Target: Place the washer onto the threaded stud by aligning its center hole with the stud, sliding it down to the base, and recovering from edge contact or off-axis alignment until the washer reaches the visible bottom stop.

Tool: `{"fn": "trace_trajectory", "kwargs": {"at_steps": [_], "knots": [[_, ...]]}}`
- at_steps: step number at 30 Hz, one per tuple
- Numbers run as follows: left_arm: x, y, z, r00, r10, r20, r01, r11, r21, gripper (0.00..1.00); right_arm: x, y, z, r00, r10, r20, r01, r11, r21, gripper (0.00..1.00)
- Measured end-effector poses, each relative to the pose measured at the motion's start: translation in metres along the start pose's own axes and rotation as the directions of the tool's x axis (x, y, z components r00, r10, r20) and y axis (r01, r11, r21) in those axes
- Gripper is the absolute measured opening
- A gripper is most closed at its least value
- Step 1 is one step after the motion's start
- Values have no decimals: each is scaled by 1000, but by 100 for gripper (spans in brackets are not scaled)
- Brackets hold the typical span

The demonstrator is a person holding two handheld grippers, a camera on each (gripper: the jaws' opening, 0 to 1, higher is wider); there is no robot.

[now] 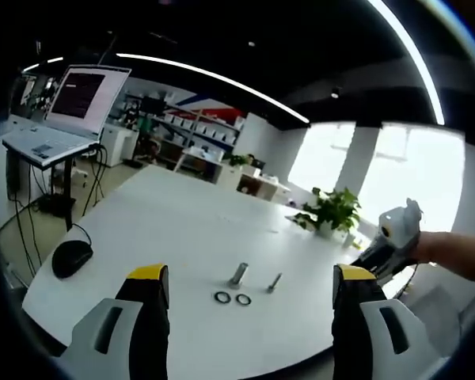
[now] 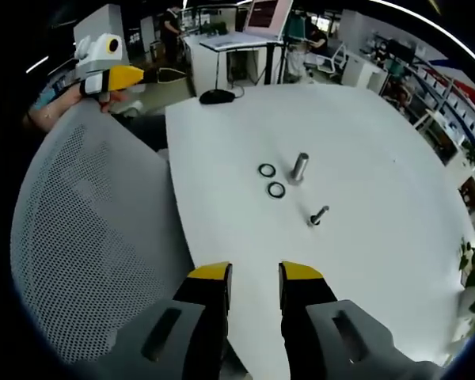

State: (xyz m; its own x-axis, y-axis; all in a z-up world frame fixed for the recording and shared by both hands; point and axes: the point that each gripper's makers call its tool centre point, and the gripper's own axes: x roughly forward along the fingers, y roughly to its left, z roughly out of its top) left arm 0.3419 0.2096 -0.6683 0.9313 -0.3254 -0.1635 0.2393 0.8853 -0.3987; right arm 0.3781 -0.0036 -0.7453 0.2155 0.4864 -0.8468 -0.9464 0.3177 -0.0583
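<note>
Two dark ring washers lie side by side on the white table. An upright metal stud stands just behind them, and a small bolt lies to its right. My left gripper hovers open short of the table edge, its jaws wide apart and empty. In the right gripper view the washers, stud and bolt lie well ahead of my right gripper, whose jaws stand a narrow gap apart, holding nothing.
A black mouse rests at the table's left corner. A laptop sits on a stand beyond it, and a potted plant at the far edge. A grey mesh chair back stands against the near table edge. The other gripper enters from the right.
</note>
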Motion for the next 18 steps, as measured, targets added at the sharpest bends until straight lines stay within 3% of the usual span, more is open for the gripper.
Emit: {"fn": "trace_trajectory", "kwargs": {"at_steps": [9, 13, 18], "knots": [[-2, 1, 1, 1000, 16, 8, -16, 1000, 6, 85, 27, -9, 20, 999, 51, -12, -51, 997, -50, 25], [1, 0, -13, 997, 5, -75, -6, 1000, -14, 83, 43, -13, 33, 997, 72, -16, -73, 994, -80, 25], [2, 1, -11, 998, 8, -64, -8, 1000, -3, 80, 70, -21, 45, 996, 85, -28, -88, 992, -95, 25]]}}
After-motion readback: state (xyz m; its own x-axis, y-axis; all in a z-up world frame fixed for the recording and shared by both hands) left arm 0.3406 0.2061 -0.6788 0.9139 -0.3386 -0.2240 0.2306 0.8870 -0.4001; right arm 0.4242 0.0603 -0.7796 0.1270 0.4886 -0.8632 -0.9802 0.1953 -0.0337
